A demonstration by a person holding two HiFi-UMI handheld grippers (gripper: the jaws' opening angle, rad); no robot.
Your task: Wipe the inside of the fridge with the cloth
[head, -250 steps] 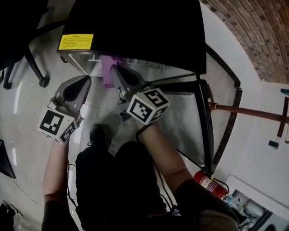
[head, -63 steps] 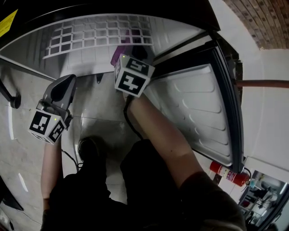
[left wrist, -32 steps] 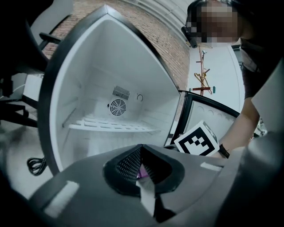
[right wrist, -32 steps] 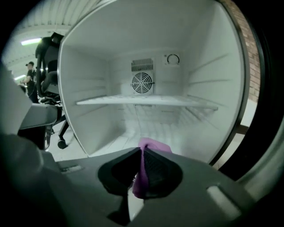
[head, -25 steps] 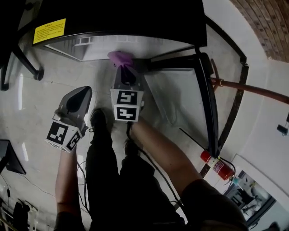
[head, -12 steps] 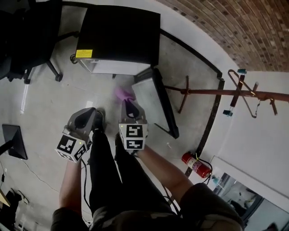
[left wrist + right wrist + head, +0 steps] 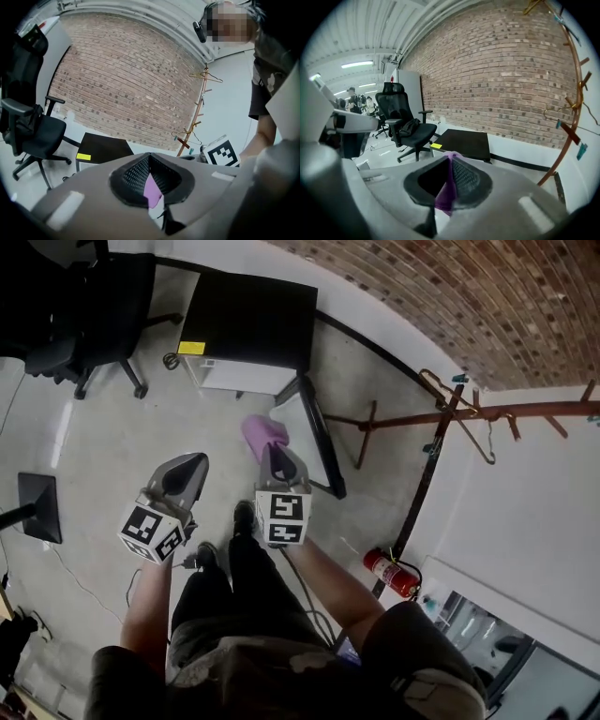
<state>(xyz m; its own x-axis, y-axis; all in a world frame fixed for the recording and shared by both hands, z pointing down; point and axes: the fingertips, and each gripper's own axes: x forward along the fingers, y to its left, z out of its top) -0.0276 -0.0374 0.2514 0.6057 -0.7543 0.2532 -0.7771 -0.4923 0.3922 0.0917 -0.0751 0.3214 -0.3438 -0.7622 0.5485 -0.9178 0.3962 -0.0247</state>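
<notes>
**Cloth held well away from the fridge: a thin grip and an awkward door**

The right gripper (image 7: pixel 276 452) has its fingers closed on the purple cloth (image 7: pixel 263 434), which bunches beyond the tips. In the right gripper view only a narrow fold of it sits between the pads. The left gripper (image 7: pixel 194 462) hangs beside it with its fingers together on nothing.

The fridge (image 7: pixel 248 320) stands on the floor well ahead, with its door (image 7: pixel 314 432) swung out towards the person.

The main risk, as I judge it, is the cloth pulling free once it drags on an inner wall, since so little is pinched. Reaching in low could also knock a gripper against the door edge. The coat rack (image 7: pixel 441 418) crowds the right side.
</notes>
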